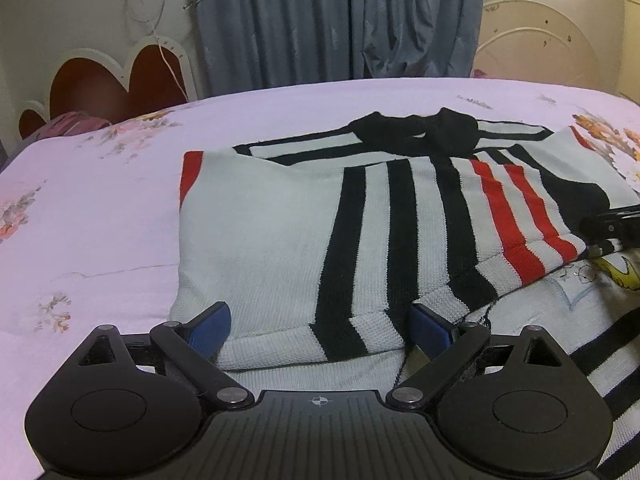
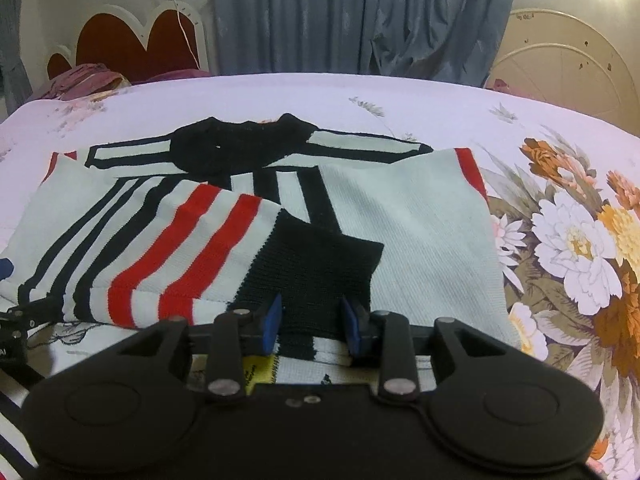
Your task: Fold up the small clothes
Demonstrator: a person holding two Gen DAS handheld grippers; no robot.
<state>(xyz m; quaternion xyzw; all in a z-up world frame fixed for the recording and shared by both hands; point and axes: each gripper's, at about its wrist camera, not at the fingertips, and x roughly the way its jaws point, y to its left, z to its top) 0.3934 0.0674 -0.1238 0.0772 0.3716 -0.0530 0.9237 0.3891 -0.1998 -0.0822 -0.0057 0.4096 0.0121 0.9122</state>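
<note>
Resting low over the near edge of the garment, the left tool (image 1: 318, 326) stands wide, its blue pads either side of the folded hem without pressing it. The right tool (image 2: 310, 326) stands narrow, with the black cuff (image 2: 308, 276) of a sleeve between its pads; whether the pads press the knit cannot be told for certain, though a gap shows beside each. The striped sweater (image 1: 304, 216) lies flat on the bed (image 1: 100, 208), black collar (image 1: 416, 130) away from the cameras. Both sleeves are already laid across the body, the red-striped sleeve (image 2: 168, 256) lying crosswise on top. The lower portion appears turned under at the near edge, though this is a judgement. Remaining work, as far as can be judged: releasing the cuff, folding the body into a compact bundle, and smoothing it. A second striped garment (image 1: 608, 360) lies partly beneath, nearer the cameras, not yet folded.
</note>
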